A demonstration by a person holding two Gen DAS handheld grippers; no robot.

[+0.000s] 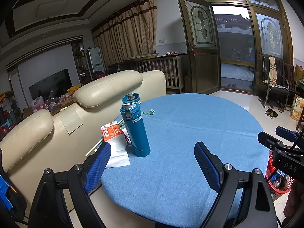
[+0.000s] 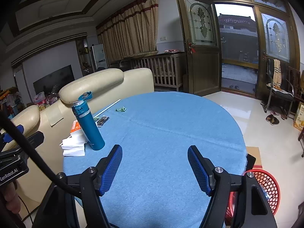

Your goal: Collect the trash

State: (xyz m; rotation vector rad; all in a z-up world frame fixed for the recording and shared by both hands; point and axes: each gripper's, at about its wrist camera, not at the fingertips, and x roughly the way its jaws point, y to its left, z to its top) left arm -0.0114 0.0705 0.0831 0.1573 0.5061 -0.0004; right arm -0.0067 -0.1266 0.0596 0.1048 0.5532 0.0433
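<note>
Left gripper [image 1: 153, 153]: fingers spread, holding nothing, above the table [image 1: 190, 133] near its front edge. Right gripper [image 2: 154, 155]: fingers spread, likewise unloaded. A green wrapper [image 2: 121, 109] lies near the far left edge. At the left edge stand a teal bottle [image 2: 89, 125], lid flipped up, white tissues [image 2: 74, 145], an orange carton [image 1: 111, 131] and a white straw [image 2: 108, 107]. A red basket [image 2: 266, 186] sits below the right edge.
</note>
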